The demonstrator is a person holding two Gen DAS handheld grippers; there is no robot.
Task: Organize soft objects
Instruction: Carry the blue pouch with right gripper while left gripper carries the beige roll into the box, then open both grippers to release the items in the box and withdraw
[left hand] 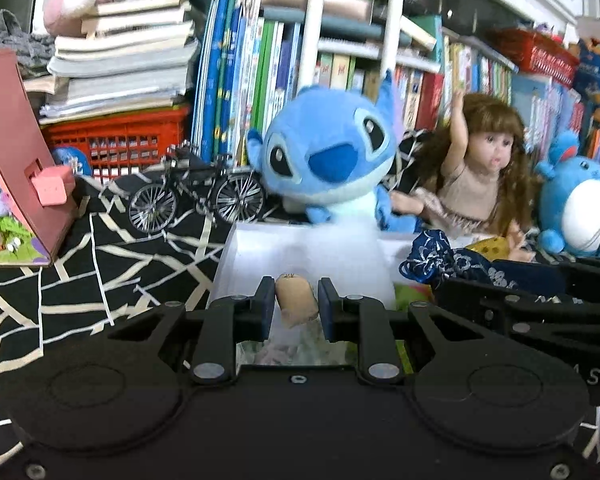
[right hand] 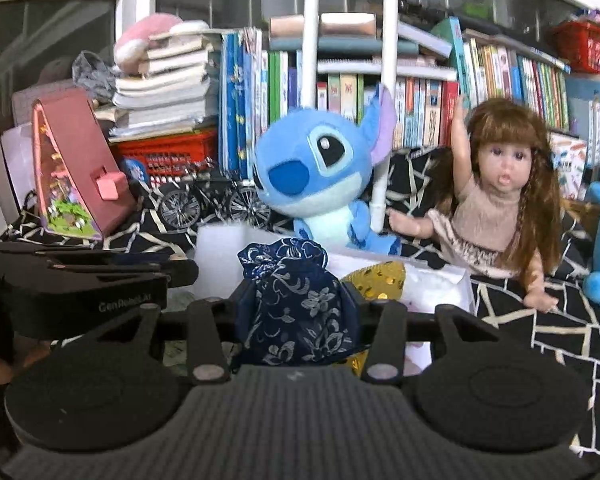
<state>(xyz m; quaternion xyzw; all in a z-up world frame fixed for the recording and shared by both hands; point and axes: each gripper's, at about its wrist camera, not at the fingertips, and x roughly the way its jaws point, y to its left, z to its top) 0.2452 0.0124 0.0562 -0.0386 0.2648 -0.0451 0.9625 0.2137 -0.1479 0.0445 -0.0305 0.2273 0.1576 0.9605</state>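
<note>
Nearest, the left gripper has its jaws closed on a small tan stuffed piece, pinched at its middle so it cannot slip. Beside it, the right gripper has its jaws clamped around a navy floral drawstring pouch, gripped across its soft body. Both hang just above a white box on the black-patterned desk, likely the collecting place; a gold sequinned pouch already lies inside. Behind sit a blue Stitch plush and a long-haired doll, then rows of books.
</note>
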